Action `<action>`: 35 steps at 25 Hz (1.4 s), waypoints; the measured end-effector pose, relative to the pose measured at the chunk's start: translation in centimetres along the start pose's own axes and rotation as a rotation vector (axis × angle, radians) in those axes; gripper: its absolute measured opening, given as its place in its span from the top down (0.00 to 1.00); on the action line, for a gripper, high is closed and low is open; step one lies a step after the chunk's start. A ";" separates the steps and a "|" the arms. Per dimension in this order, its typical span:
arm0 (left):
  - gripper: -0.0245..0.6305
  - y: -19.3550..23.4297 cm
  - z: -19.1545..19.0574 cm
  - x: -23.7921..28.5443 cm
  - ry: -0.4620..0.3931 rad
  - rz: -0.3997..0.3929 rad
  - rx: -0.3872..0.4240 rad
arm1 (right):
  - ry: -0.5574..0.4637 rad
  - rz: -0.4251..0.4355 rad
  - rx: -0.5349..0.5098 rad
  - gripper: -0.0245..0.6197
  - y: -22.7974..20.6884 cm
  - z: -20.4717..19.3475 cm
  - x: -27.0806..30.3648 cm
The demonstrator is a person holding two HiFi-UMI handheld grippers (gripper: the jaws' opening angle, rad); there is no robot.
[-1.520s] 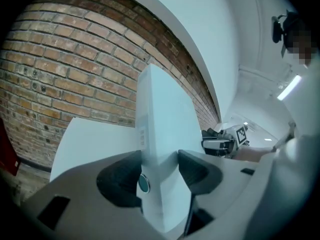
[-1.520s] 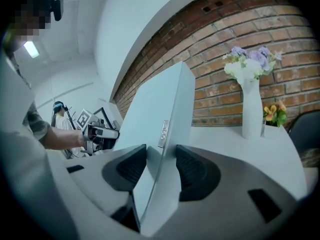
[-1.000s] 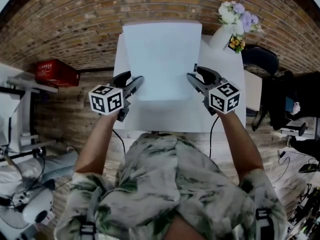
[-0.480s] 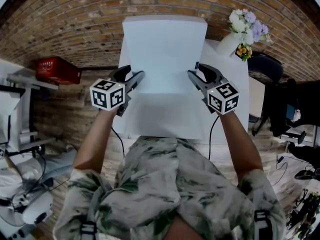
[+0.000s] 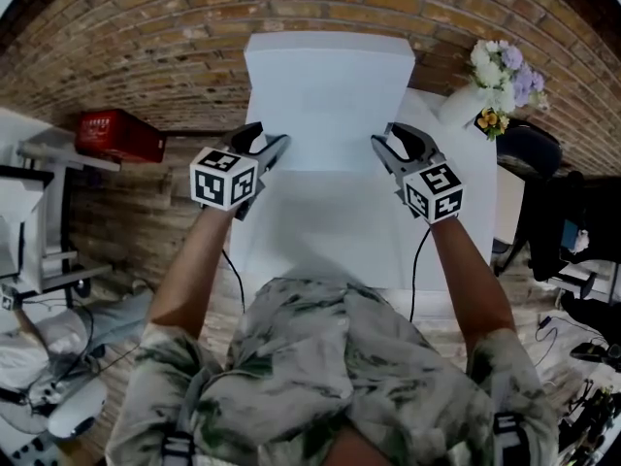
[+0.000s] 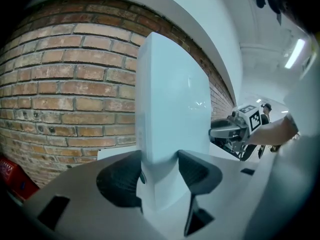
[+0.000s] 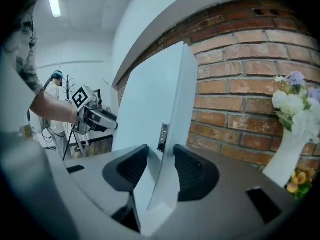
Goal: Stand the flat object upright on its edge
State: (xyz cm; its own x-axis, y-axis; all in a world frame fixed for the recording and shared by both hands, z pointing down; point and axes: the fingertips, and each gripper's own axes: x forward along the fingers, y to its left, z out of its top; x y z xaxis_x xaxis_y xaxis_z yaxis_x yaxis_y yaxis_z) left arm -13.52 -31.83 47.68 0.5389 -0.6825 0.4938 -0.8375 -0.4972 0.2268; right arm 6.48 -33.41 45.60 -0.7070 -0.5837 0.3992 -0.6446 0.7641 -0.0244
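A flat white panel (image 5: 328,95) stands nearly upright over the far part of the white table (image 5: 330,246), close to the brick wall. My left gripper (image 5: 272,149) is shut on its left edge and my right gripper (image 5: 381,146) on its right edge. In the left gripper view the panel (image 6: 172,99) rises between the two dark pads (image 6: 120,184), and the right gripper (image 6: 231,132) shows beyond it. In the right gripper view the panel's thin edge (image 7: 167,119), with a small port in it, sits between the pads (image 7: 192,171). The left gripper (image 7: 97,119) shows behind. Whether its lower edge touches the table is hidden.
A white vase of flowers (image 5: 485,81) stands at the table's far right corner, also in the right gripper view as the vase (image 7: 290,144). The brick wall (image 5: 146,37) runs just behind the table. A red crate (image 5: 114,136) lies to the left, a dark chair (image 5: 539,158) to the right.
Both grippers have carried the panel away from the person, toward the brick wall. More bare table now shows in front of the panel.
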 end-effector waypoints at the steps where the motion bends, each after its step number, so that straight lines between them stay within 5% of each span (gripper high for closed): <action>1: 0.59 0.6 0.2 0.3 0.001 0.003 0.002 | 0.001 -0.002 0.000 0.67 -0.3 0.1 0.6; 35: 0.59 15.2 2.4 14.8 0.030 0.100 0.174 | 0.086 -0.148 -0.074 0.68 -10.7 -1.3 17.2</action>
State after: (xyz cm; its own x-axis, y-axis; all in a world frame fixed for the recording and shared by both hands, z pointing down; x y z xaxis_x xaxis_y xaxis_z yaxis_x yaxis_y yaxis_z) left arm -18.07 -50.77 56.46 0.4484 -0.7184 0.5318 -0.8573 -0.5140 0.0283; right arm 1.63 -51.29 53.95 -0.5768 -0.6678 0.4705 -0.7142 0.6918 0.1065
